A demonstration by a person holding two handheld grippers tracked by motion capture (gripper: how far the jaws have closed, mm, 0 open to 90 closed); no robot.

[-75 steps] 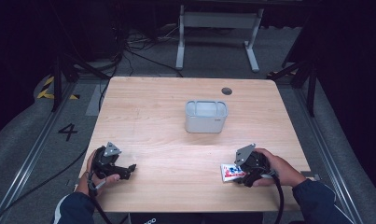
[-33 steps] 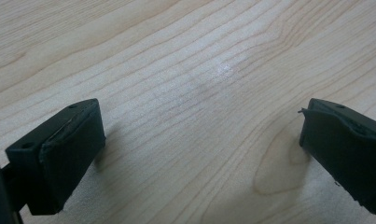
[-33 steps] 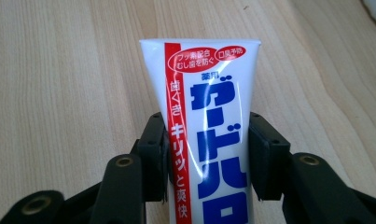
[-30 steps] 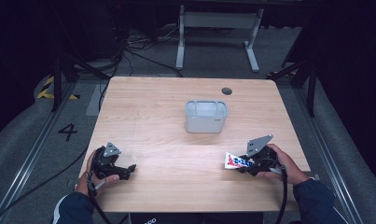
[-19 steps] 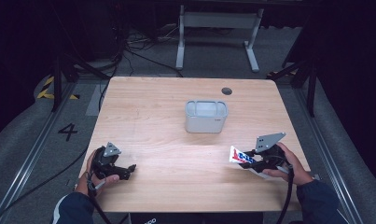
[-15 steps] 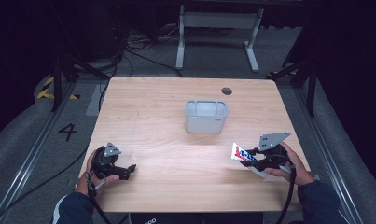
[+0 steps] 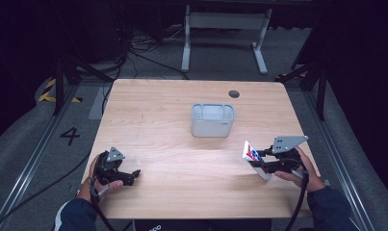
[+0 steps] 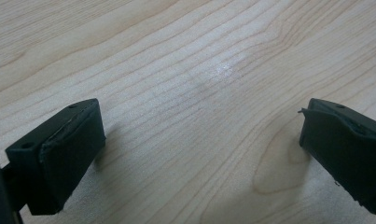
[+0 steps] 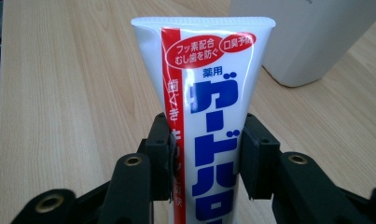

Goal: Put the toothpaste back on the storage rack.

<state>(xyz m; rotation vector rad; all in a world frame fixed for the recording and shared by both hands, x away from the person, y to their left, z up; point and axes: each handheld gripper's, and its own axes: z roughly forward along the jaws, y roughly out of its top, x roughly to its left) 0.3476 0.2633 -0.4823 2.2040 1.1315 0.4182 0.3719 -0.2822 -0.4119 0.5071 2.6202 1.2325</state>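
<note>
A white toothpaste tube (image 7: 252, 153) with red and blue print sticks up from my right gripper (image 7: 260, 162) near the table's right front, lifted off the wood. In the right gripper view the tube (image 9: 213, 107) stands upright, crimped end up. Both pads of the right gripper (image 9: 206, 158) press on its sides, and the jaws have just been closing tighter on it. My left gripper (image 7: 130, 175) rests at the table's left front. Its jaws (image 8: 199, 149) stand wide apart over bare wood with nothing between them.
A pale grey open container (image 7: 212, 120) stands at the middle of the wooden table (image 7: 172, 144), beyond the tube; its wall (image 9: 307, 37) shows behind the tube. A dark round hole (image 7: 234, 94) lies near the far edge. The floor around is dark, with cables.
My right hand has carried the tube up off the table and to the right, tilting it more upright. The left hand has stayed still.
</note>
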